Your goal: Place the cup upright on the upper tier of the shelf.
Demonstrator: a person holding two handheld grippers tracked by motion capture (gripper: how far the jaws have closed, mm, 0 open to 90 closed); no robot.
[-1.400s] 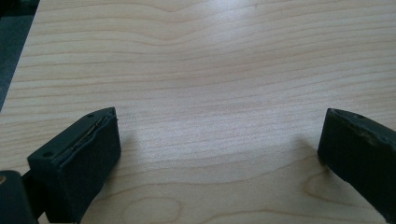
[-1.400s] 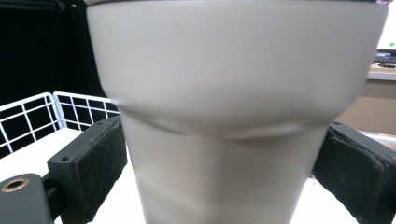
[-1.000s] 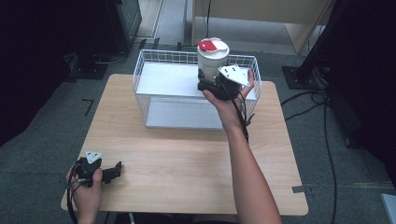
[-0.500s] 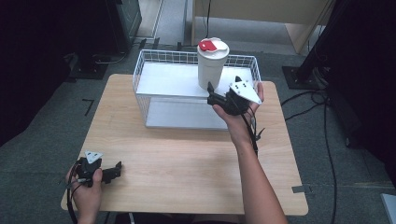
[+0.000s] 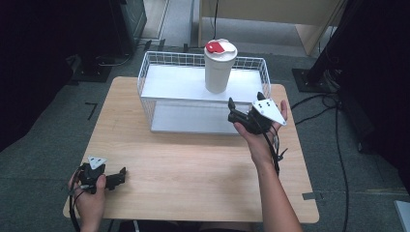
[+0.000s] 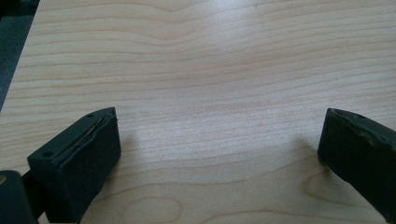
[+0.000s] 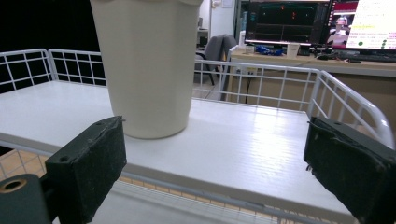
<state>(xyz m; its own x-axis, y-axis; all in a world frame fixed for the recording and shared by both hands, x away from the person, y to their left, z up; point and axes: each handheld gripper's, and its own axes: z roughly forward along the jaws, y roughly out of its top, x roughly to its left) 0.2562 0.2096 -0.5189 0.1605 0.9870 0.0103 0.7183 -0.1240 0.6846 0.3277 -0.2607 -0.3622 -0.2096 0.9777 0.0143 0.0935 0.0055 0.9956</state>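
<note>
A tall white cup (image 5: 219, 72) with a red and white lid stands upright on the top shelf of a white wire rack (image 5: 174, 84) at the back of the table. My right gripper (image 5: 245, 101) is held just in front of the rack's right end. It is open and empty, a short way from the cup. In the right gripper view the cup (image 7: 148, 70) rises at the left between the wide-apart jaws of the right gripper (image 7: 215, 161). My left gripper (image 5: 120, 177) rests at the table's front left, open over bare wood (image 6: 219, 154).
The rack has a lower shelf (image 5: 193, 118) under the top one and a raised wire rim (image 7: 280, 77) around the top. The wooden table (image 5: 193, 164) stretches in front of it. Black stands and cables (image 5: 333, 111) lie on the floor to the right.
My right gripper has let go of the cup and drawn back from it toward the front right. The cup stays upright on the shelf. The left gripper has not moved.
</note>
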